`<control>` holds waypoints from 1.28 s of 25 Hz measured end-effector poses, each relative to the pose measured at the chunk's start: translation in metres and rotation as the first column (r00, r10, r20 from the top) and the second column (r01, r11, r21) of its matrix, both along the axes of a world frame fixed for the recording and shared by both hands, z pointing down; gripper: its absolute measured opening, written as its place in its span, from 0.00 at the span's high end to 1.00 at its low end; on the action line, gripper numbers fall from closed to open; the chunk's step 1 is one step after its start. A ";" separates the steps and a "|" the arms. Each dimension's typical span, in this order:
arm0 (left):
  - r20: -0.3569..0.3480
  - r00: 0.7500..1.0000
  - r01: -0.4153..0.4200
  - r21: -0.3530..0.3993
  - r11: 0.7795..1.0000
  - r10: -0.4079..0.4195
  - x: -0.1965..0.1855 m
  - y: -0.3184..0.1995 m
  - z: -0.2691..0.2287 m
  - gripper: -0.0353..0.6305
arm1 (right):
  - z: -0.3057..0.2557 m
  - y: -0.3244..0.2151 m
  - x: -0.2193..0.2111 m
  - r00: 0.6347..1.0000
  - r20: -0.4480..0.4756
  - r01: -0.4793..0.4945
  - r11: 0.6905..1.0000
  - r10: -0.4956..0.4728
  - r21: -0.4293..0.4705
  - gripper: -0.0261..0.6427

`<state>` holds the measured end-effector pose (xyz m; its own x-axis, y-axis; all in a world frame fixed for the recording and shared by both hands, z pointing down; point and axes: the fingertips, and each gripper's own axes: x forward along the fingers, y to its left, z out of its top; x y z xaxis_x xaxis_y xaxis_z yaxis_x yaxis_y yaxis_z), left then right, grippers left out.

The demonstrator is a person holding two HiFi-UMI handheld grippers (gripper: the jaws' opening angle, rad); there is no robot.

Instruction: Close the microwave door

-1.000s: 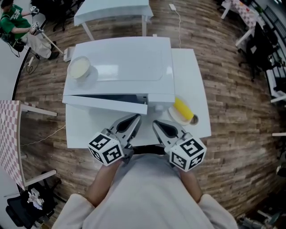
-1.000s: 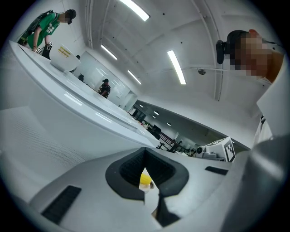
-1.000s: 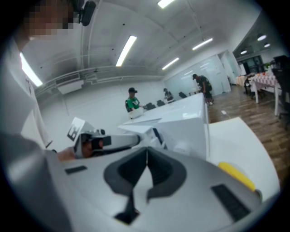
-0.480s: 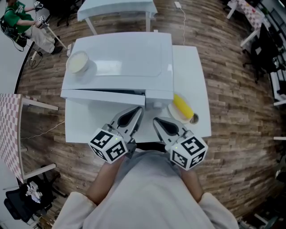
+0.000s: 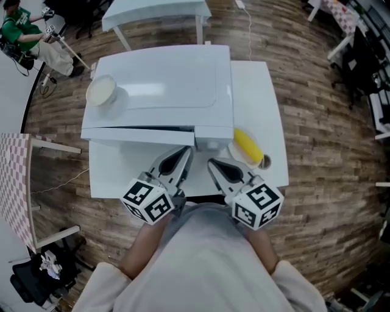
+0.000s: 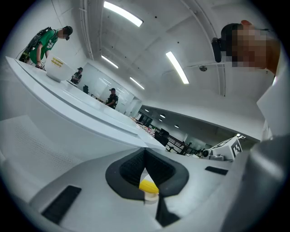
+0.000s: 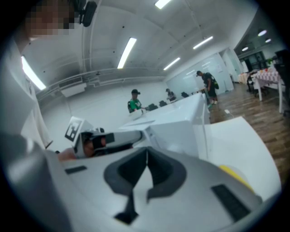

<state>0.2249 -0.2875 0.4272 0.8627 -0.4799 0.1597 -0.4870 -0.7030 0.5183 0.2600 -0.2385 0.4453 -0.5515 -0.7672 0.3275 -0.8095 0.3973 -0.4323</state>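
A white microwave [image 5: 164, 85] stands on a white table [image 5: 259, 91]. Its door [image 5: 140, 134] lies almost flush with the front, with only a thin dark slit along its top edge. My left gripper [image 5: 186, 152] sits just before the door's right end, jaws shut and holding nothing. My right gripper [image 5: 212, 163] is beside it, below the control panel, also shut and empty. Neither visibly touches the door. In the left gripper view the microwave [image 6: 68, 122] fills the left side. In the right gripper view the microwave [image 7: 176, 131] rises just ahead.
A cream bowl [image 5: 101, 91] rests on the microwave's top left corner. A yellow item on a small plate [image 5: 247, 146] lies on the table right of the grippers. Another white table [image 5: 155, 15] stands behind, and a person [image 5: 24, 36] stands at the far left.
The door has swung in from clearly ajar to almost flush with the microwave's front. Both grippers have stayed close together near the front, barely shifting.
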 end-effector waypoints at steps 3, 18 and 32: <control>-0.006 1.000 -0.001 -0.017 1.000 0.001 0.002 0.000 0.000 0.92 | 0.001 -0.004 0.005 1.000 0.003 -0.010 1.000 0.010 -0.007 0.93; -0.039 0.999 0.007 -0.023 1.000 -0.008 0.006 -0.012 0.000 0.92 | 0.015 -0.010 0.018 0.999 0.011 -0.033 0.998 0.034 -0.050 0.93; -0.011 0.994 -0.113 0.001 0.994 0.113 0.027 -0.002 -0.002 0.92 | 0.005 -0.003 0.019 1.000 0.005 -0.023 0.999 0.023 -0.028 0.93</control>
